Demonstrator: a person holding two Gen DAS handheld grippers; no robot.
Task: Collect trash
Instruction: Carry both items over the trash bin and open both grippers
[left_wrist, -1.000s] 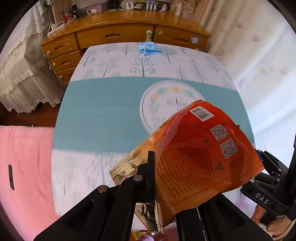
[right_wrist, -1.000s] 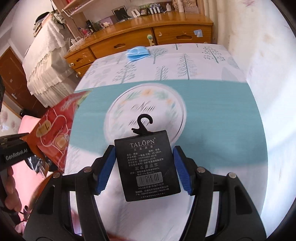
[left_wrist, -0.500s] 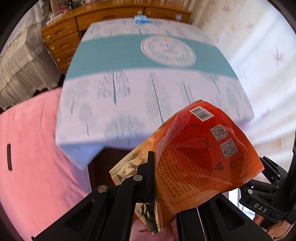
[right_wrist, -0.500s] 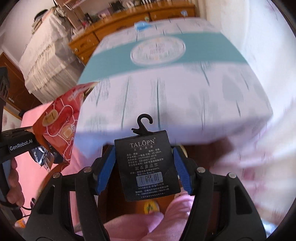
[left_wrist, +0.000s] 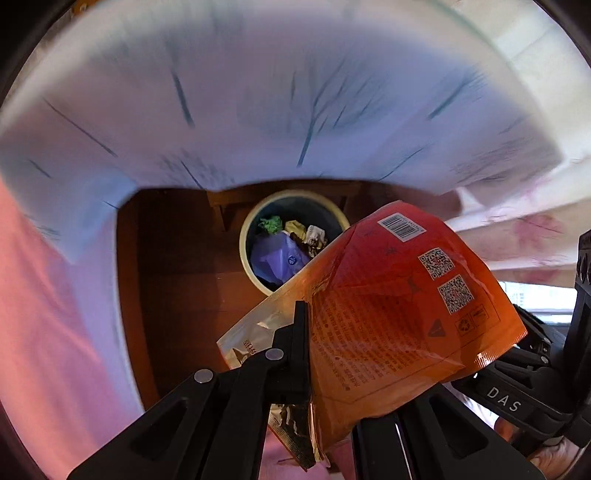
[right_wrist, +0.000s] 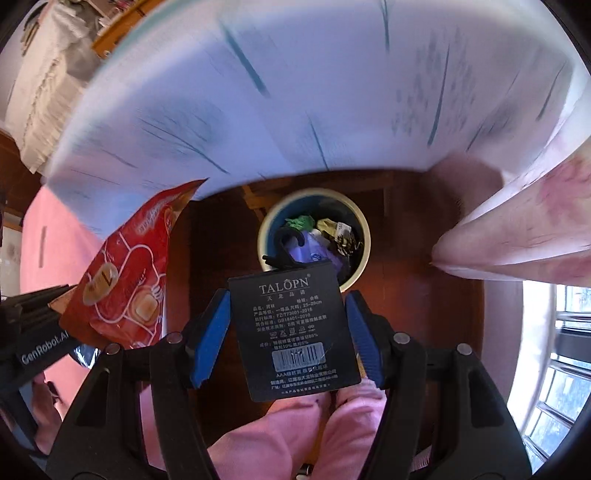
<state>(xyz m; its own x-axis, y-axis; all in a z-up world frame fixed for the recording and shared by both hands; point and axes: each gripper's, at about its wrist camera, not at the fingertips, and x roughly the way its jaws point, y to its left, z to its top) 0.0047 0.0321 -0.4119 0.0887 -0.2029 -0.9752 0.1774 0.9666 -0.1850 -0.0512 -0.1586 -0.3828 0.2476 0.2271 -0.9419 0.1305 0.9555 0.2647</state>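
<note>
The left gripper (left_wrist: 308, 354) is pinching shut on an orange snack wrapper (left_wrist: 391, 314), its black fingers (left_wrist: 295, 347) clamping the wrapper's foil-lined torn end while the printed back with barcode and square codes is fanning out to the right and upward. From the right wrist view the same wrapper (right_wrist: 129, 280) is showing its red front, held out at the left edge of the picture.

The right gripper (right_wrist: 288, 339) is holding a black cardboard hang tag (right_wrist: 295, 332) between its blue pads (right_wrist: 212, 339), jaws standing partly apart at the width of the card and pressing on its two side edges. The card is standing upright between the fingers, its plastic hook (right_wrist: 286, 243) reaching up beyond the fingertips.

Just beyond both held pieces, a round waste bin (left_wrist: 245, 254) with a pale rim is sitting on the dark wooden floor (left_wrist: 177, 266), seen from above. In the right wrist view the bin (right_wrist: 364, 229) is lying directly past the tag's hook. Inside it are crumpled scraps, green, yellow, white and a purple bag.

Above the bin, the blurred edge of a white tablecloth (left_wrist: 277, 110) with blue tree prints is overhanging. Pink fabric (left_wrist: 48, 314) is filling the left side, and pink trouser legs (right_wrist: 295, 432) are showing below the right gripper.
</note>
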